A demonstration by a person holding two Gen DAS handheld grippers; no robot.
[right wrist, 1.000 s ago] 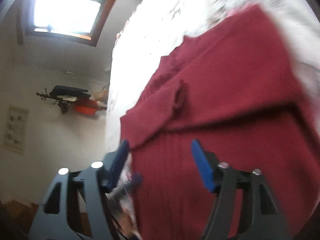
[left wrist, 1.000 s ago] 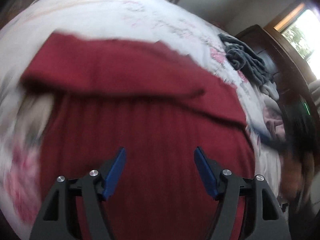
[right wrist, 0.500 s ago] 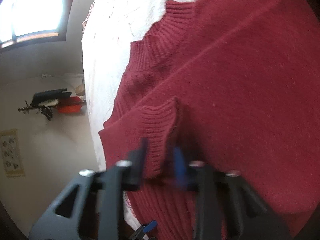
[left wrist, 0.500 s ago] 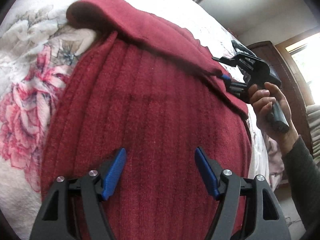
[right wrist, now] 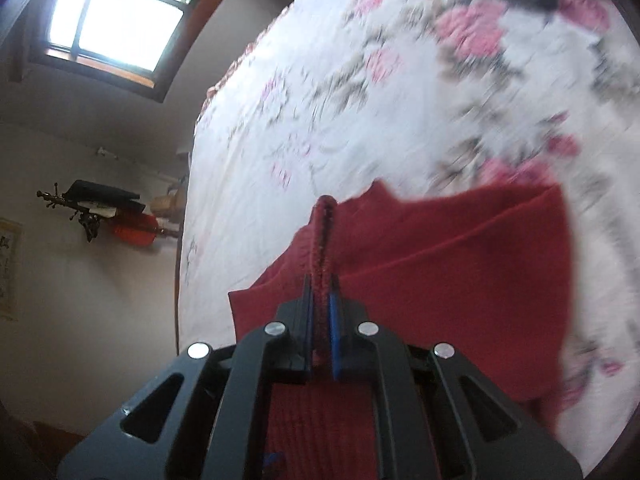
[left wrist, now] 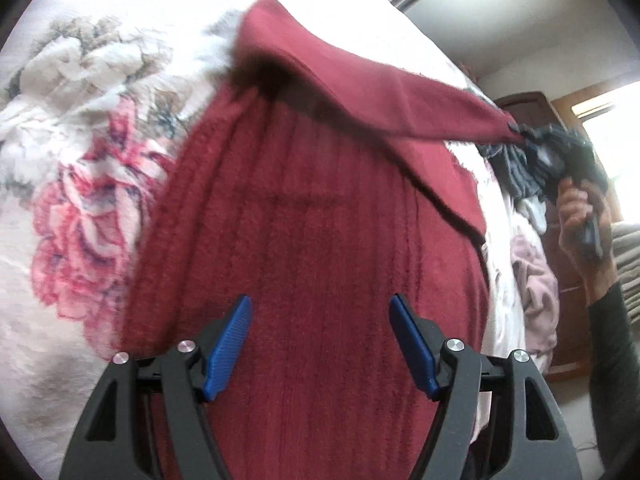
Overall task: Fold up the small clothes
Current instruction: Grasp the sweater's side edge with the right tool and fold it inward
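Bedspread, white with pink and grey flowers, fills the left of the left wrist view. Red knitted sweater lies flat on it, ribbed body spread under the left gripper. That gripper hovers over the knit with blue pads wide apart, nothing between them. One sleeve is lifted off the body and stretched toward the right, its cuff end pinched by the right gripper. A hand in a dark sleeve grips that tool's handle. Behind it, just beside the bed edge: dark grey clothes piled, pale pink garment below them. Dark wooden furniture farther right, blurred.

Right wrist view: window upper left, wall rack with dark and red items below it. Right gripper's jaws closed narrow on the ribbed cuff, which stands upright between the pads. Rest of sweater trails right across the floral cover. Motion blur on the far right.
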